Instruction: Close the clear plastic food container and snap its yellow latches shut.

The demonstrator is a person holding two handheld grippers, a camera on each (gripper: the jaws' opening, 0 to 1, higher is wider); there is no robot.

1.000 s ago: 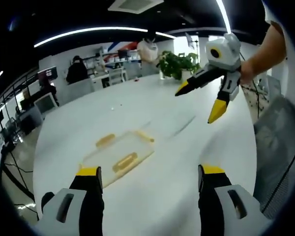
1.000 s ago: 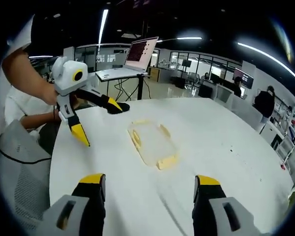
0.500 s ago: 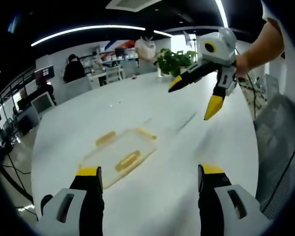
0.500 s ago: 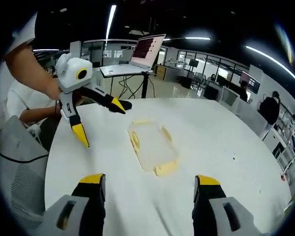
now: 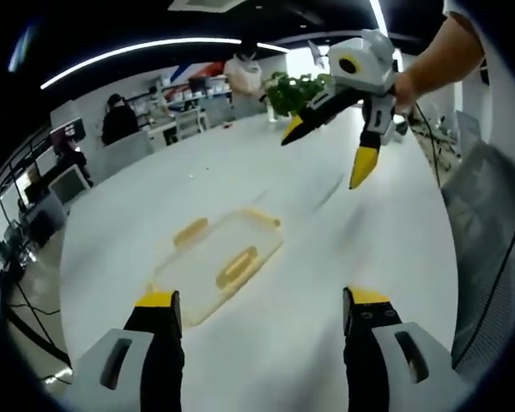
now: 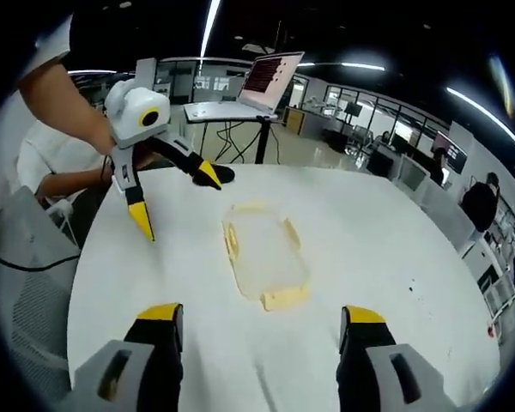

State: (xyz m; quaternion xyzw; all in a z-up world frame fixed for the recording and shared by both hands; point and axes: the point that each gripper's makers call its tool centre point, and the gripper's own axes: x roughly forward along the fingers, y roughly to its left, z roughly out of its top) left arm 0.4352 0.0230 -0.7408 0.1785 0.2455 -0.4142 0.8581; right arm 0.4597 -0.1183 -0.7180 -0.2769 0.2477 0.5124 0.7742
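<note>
Long ceiling light strips burn white against a dark ceiling in the left gripper view, and a similar strip streaks overhead in the right gripper view. The white table reflects the light evenly and runs close to overexposed, with only faint, soft shadows. A window behind the plant blows out to glare. Fisheye distortion bends the table edge and the strips into arcs toward the margins. Both views look slightly soft, possibly from motion, and the clear container is hard to separate from the bright tabletop.
</note>
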